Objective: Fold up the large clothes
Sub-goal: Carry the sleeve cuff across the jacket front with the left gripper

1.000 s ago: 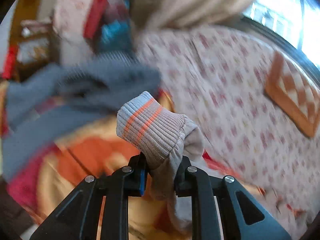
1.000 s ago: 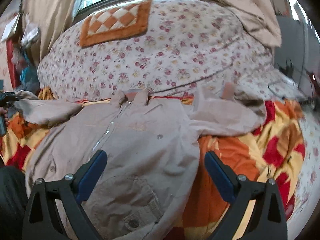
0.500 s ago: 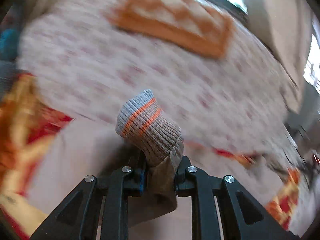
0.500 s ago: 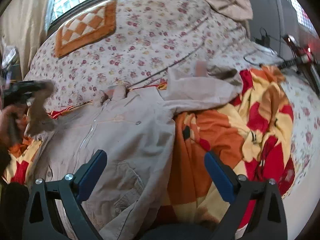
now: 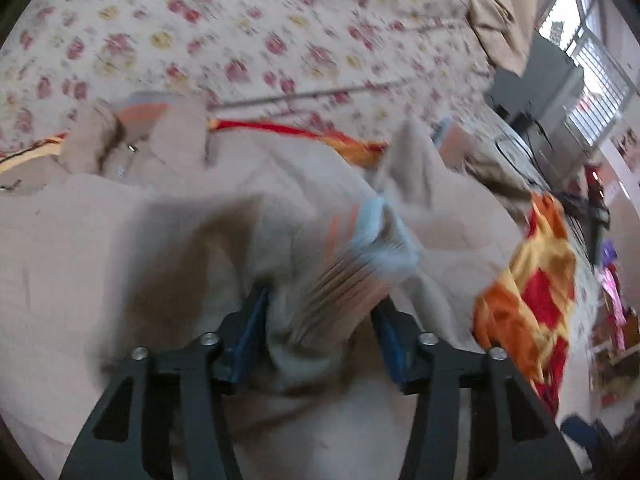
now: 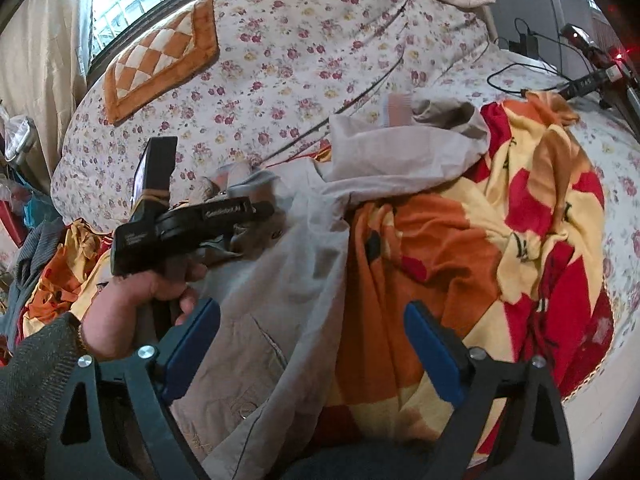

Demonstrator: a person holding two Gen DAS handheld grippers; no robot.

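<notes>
A beige jacket (image 6: 256, 320) lies spread on a bed, over an orange, red and yellow blanket (image 6: 500, 240). My left gripper (image 5: 320, 320) has its jaws parted wider than before, with the jacket's ribbed striped cuff (image 5: 356, 264) loose between them, over the jacket's chest (image 5: 80, 260). In the right wrist view the left gripper (image 6: 260, 210) sits above the jacket front, sleeve folded inward. My right gripper (image 6: 312, 336) is open and empty above the jacket's lower part. The other sleeve (image 6: 400, 148) lies out to the right.
A floral quilt (image 6: 300, 60) covers the bed's far side, with an orange checked pillow (image 6: 160, 56) on it. Cables and devices (image 6: 560, 72) lie at the right edge. Grey clothing (image 6: 32, 248) is heaped at the left.
My left gripper carried the cuff from the left across onto the jacket's chest, and its jaws have opened around the cuff. The right gripper shifted slightly and stays open.
</notes>
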